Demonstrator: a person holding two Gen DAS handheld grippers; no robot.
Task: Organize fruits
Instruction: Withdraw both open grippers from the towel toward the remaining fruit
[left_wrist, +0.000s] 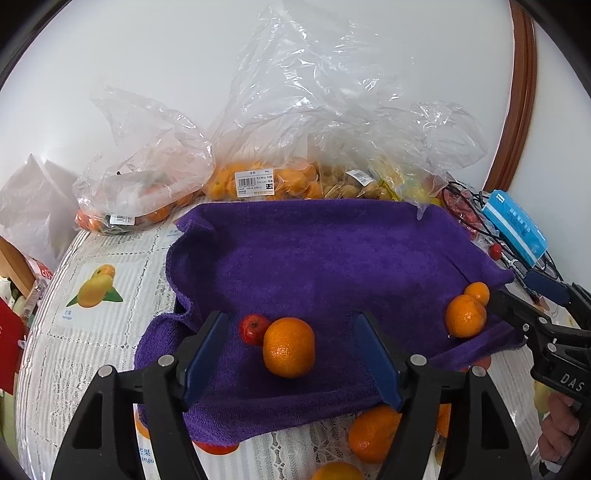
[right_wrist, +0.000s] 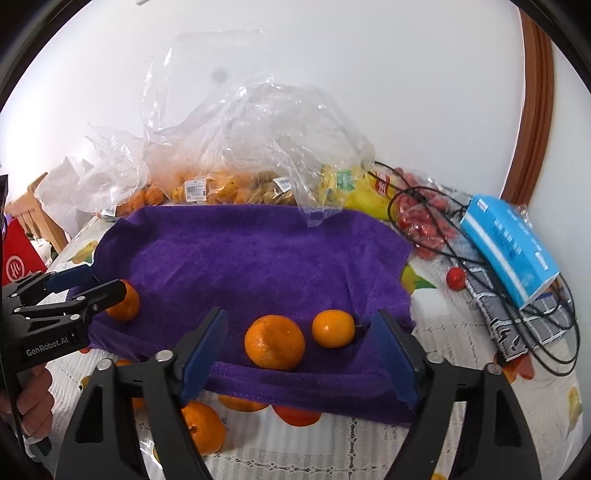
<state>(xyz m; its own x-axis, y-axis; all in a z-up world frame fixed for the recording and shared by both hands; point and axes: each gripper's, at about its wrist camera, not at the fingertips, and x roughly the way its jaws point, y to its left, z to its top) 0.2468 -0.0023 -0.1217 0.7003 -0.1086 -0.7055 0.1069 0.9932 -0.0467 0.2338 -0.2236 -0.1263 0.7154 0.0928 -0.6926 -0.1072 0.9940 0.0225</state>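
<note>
Jaws of the left gripper (left_wrist: 291, 363) and right gripper (right_wrist: 299, 354) stood apart, empty, around oranges (right_wrist: 274, 342) lying low on the purple towel (left_wrist: 314, 258); farther up, most fruit seemingly waited in plastic bags (left_wrist: 258, 181).

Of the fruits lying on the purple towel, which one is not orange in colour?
The small red fruit on the purple towel, touching the orange between the left gripper's open jaws. The other fruits on the towel are all orange.
</note>
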